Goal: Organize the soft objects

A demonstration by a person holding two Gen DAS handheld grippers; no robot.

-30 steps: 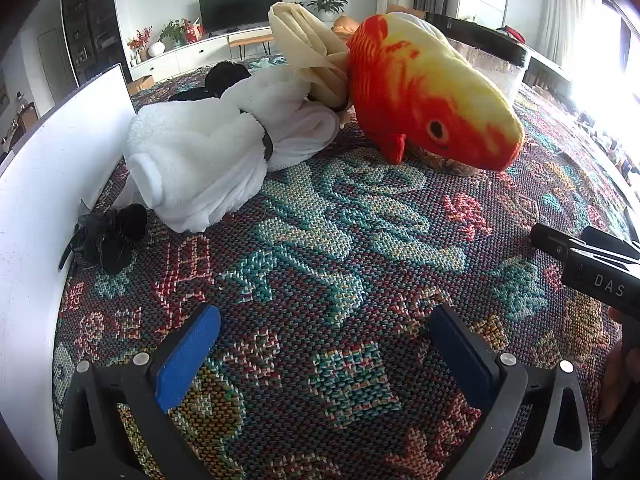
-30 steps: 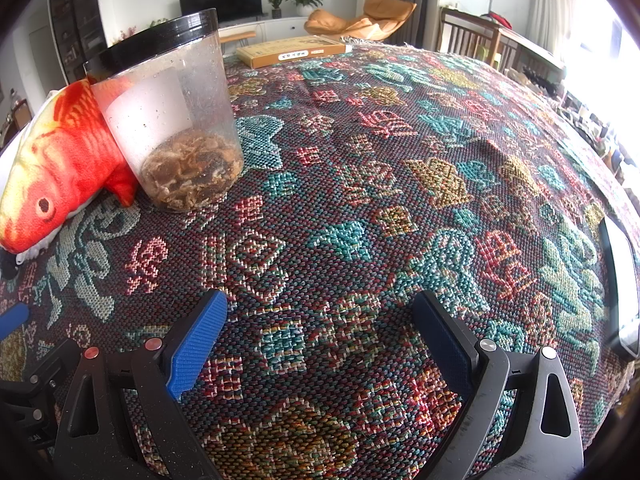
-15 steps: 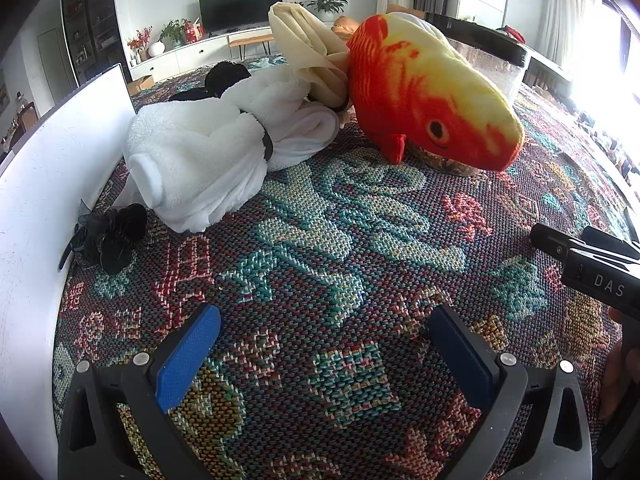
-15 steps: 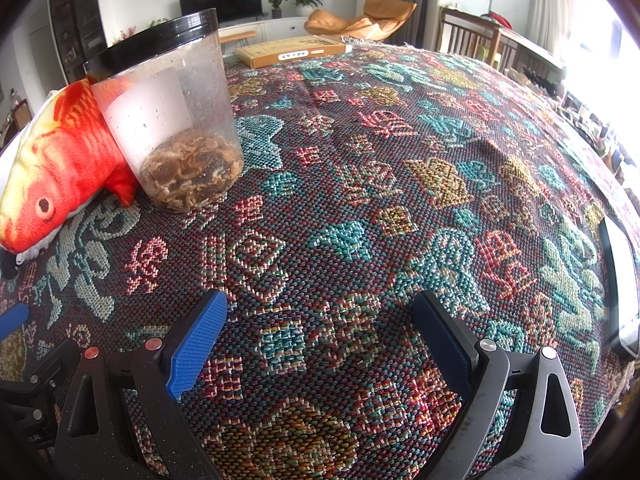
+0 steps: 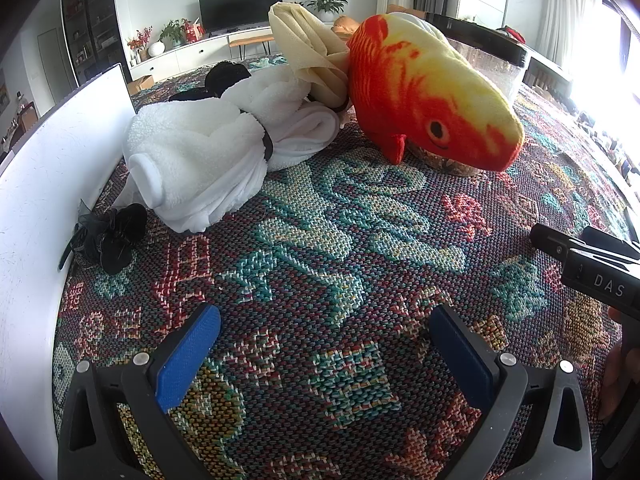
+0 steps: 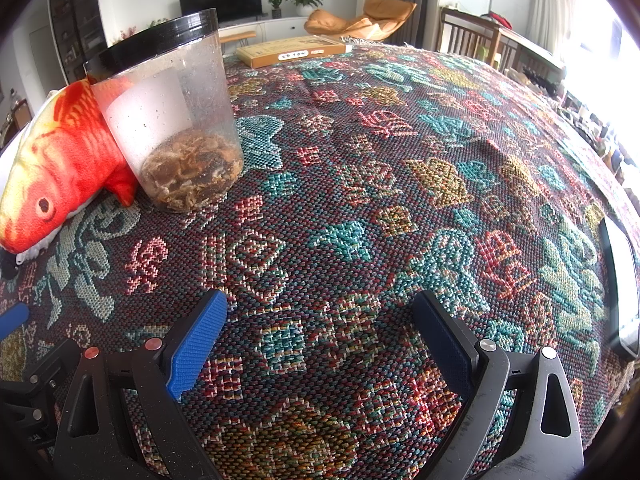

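A red and yellow plush fish [image 5: 428, 96] lies on the patterned cloth, leaning on a clear tub; it also shows at the left of the right wrist view [image 6: 56, 160]. Left of it lie a rolled white fluffy towel [image 5: 200, 160] tied with a black band, a cream cloth bundle [image 5: 308, 56] and a black soft thing [image 5: 228, 78] behind. A black hair scrunchie [image 5: 112, 236] lies by the white board. My left gripper [image 5: 324, 340] is open and empty, low over the cloth, well short of these. My right gripper [image 6: 320, 328] is open and empty over bare cloth.
A white board [image 5: 44, 184] stands along the left. A clear tub [image 6: 172, 120] with a black rim holds brown dried bits. A flat yellow box [image 6: 288, 52] lies at the far side. A dark phone [image 6: 620, 284] lies at the right edge.
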